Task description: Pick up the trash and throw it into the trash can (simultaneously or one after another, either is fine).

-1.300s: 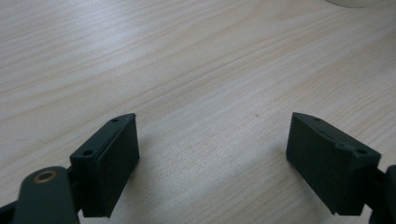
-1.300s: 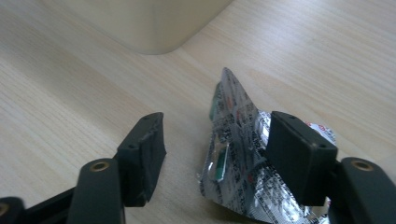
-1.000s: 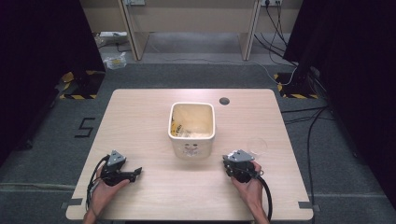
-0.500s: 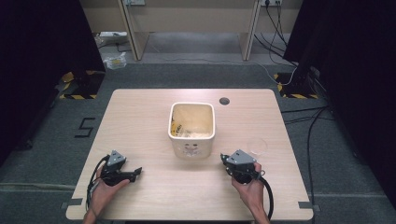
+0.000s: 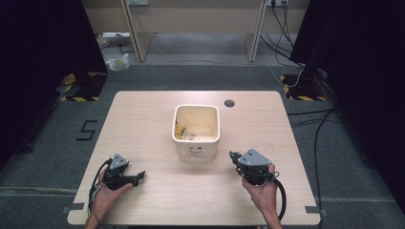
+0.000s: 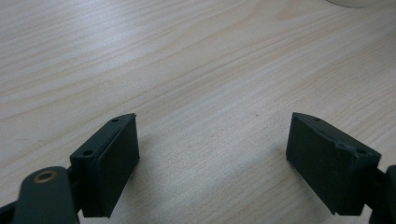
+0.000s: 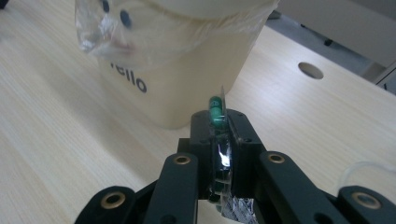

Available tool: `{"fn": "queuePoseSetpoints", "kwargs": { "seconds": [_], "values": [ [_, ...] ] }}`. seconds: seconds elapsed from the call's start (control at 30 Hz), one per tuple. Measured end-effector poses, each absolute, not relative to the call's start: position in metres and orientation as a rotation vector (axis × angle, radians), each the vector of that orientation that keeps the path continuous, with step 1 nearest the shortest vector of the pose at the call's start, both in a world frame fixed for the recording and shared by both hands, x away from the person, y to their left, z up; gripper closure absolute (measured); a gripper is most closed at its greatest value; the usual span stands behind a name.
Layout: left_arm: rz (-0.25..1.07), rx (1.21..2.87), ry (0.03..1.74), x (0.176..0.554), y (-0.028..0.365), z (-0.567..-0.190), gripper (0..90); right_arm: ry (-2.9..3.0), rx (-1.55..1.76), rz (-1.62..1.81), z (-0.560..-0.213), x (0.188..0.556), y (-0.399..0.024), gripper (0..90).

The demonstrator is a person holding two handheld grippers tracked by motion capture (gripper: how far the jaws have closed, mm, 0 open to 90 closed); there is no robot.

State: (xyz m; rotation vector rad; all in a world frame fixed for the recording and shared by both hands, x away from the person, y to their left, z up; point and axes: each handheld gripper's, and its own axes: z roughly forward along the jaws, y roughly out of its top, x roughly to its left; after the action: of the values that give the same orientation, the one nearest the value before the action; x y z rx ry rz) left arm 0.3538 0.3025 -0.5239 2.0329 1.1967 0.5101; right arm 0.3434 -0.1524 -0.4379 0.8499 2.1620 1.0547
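My right gripper (image 7: 219, 122) is shut on a thin foil blister strip (image 7: 223, 156) held upright between its jaws, with a green capsule (image 7: 215, 113) sticking out above the tips. In the high view this gripper (image 5: 233, 156) hovers just right of the cream bin (image 5: 196, 143), which stands at the table's centre with a clear liner (image 7: 116, 32) folded over its rim. My left gripper (image 6: 212, 158) rests low over bare wood at the front left (image 5: 138, 177). It is open, and nothing lies between its jaws.
A round cable hole (image 5: 229, 102) lies behind the bin to the right. A faint clear plastic loop (image 7: 366, 172) lies on the light wooden table (image 5: 143, 119) by my right hand. Dark floor and cables surround the table.
My right gripper has lifted a little off the table with the strip in it. The left gripper has stayed put.
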Motion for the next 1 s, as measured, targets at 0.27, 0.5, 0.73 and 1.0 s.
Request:
{"fn": "queuePoseSetpoints", "kwargs": {
  "seconds": [0.27,0.5,0.73,1.0],
  "values": [
    [0.51,2.033,1.197,0.354,0.303,-0.524,16.2,2.115,0.828,1.093,-0.407,0.349,-0.154,82.3],
    [0.511,2.034,1.195,0.354,0.303,-0.524,16.3,2.095,0.771,1.11,-0.376,0.354,-0.146,82.3],
    [0.511,2.034,1.195,0.354,0.303,-0.524,16.3,2.095,0.679,1.126,-0.345,0.368,-0.119,82.3],
    [0.511,2.034,1.195,0.354,0.303,-0.524,16.3,2.122,0.604,1.151,-0.328,0.388,-0.087,82.4]
  ]
}}
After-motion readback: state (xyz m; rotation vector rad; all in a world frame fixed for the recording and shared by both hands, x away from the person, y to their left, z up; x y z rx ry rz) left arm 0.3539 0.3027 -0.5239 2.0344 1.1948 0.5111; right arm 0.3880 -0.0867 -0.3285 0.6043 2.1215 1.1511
